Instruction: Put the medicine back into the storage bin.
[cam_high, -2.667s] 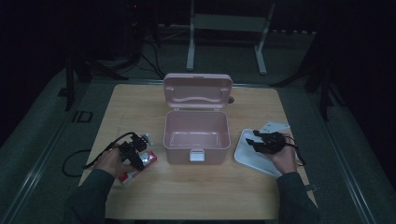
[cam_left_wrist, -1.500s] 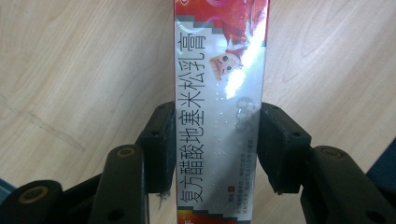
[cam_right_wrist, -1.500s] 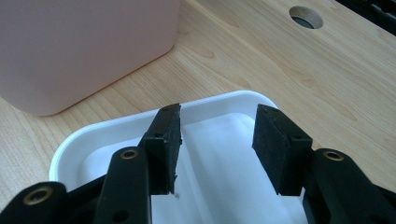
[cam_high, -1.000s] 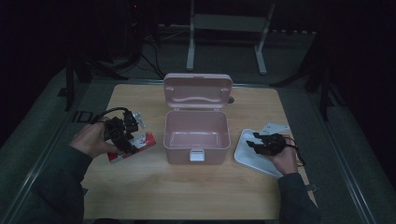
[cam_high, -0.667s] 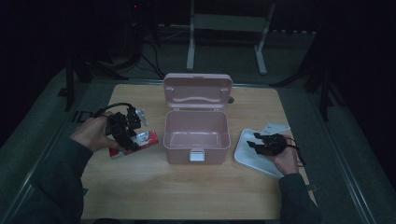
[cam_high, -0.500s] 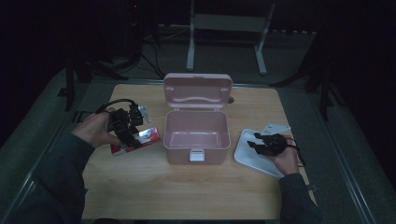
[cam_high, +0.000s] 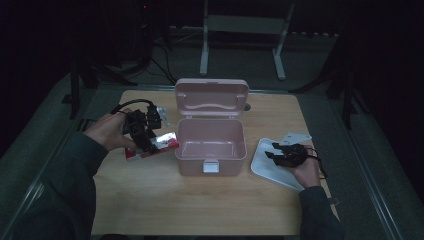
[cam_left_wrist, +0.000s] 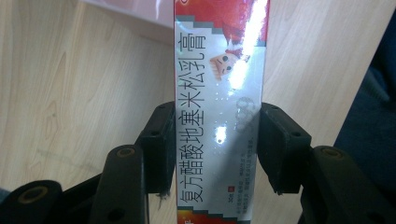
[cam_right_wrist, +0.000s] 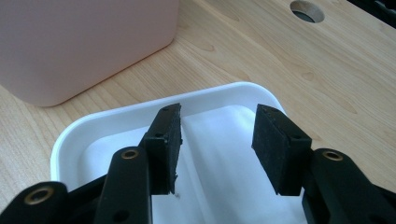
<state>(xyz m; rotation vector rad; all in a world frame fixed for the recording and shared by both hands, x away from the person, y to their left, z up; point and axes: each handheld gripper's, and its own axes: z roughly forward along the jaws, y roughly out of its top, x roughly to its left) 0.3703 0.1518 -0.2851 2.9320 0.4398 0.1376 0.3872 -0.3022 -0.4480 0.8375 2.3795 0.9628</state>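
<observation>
Dim surroundings are framing a wooden table (cam_high: 200, 200). Left gripper (cam_left_wrist: 215, 140) is clamping an ointment carton (cam_left_wrist: 219, 116) across its narrow sides, beside the open pink box (cam_high: 211, 145). Light, crushable cardboard, glossy faces: mid-length grip is suiting it. Right gripper (cam_right_wrist: 215, 140) is resting open-jawed over the white tray (cam_right_wrist: 140, 116).

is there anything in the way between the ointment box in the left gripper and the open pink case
Nothing visible. The ointment box is clamped in the left gripper just left of the pink case, whose lid stands open.
</observation>
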